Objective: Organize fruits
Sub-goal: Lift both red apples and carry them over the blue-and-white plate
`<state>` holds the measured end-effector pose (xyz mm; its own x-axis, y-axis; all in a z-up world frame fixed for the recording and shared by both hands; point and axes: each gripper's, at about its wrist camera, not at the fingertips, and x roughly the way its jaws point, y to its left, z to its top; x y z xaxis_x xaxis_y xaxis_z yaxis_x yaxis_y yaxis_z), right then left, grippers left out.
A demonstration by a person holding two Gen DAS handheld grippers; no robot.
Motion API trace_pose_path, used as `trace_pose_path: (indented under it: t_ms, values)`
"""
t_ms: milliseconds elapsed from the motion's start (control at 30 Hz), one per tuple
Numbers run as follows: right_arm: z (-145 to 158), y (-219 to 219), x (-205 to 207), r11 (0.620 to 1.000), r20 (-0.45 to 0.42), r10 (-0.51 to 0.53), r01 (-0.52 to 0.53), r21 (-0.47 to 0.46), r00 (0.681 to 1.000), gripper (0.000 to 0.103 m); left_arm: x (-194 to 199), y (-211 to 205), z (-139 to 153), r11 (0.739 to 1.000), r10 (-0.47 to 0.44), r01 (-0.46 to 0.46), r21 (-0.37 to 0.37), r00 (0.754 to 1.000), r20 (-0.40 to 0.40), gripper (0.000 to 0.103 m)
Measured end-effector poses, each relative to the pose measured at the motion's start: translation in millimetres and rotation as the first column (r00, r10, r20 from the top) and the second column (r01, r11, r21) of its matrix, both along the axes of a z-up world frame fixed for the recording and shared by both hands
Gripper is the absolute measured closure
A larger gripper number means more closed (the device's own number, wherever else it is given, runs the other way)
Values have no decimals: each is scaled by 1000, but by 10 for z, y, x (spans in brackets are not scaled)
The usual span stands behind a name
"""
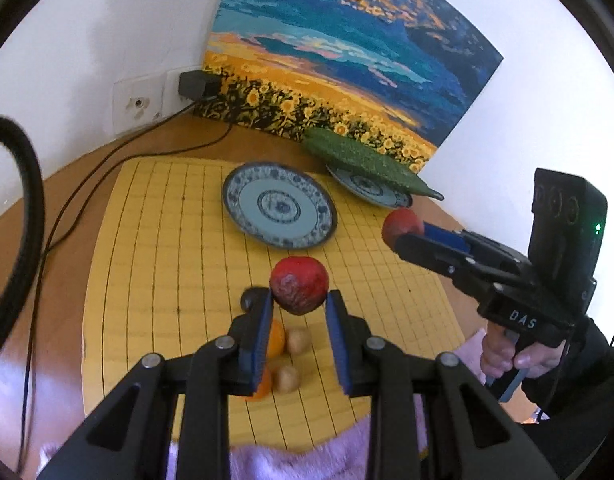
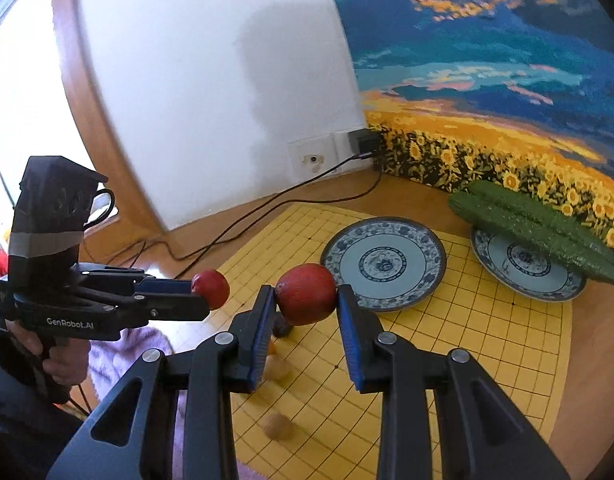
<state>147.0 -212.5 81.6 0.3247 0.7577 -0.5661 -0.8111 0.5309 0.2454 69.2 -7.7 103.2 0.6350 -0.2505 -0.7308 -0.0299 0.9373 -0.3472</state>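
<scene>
Each tool is clamped on a red fruit: left tool (image 1: 299,304), right tool (image 2: 307,300). Near plate (image 2: 431,276) is bare, the far one (image 2: 507,276) has cucumbers (image 2: 539,228). Small fruits (image 1: 299,340) left on the board

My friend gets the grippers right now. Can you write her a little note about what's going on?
Left gripper: shut on a red fruit, lifted above the yellow board.
Right gripper: shut on another red fruit, also lifted.
Near plate: empty. Far plate: two cucumbers lie across it.
Loose on the board: oranges, small brown fruits and one dark fruit.
Done: both red fruits picked up. Left: probably set them on the empty plate, then gather the rest.
</scene>
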Motion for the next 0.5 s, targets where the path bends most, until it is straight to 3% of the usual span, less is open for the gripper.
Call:
trace_pose_path:
  t_ms: [267, 500]
  values:
    - [-138, 138, 419, 999, -15, -27, 26, -38, 1000, 71, 586, -82, -184, 996, -60, 61, 69, 998, -20, 75]
    - [-323, 297, 777, 992, 3, -47, 47, -118, 999, 71, 1076, -51, -411, 996, -71, 75, 46, 995, -76, 75]
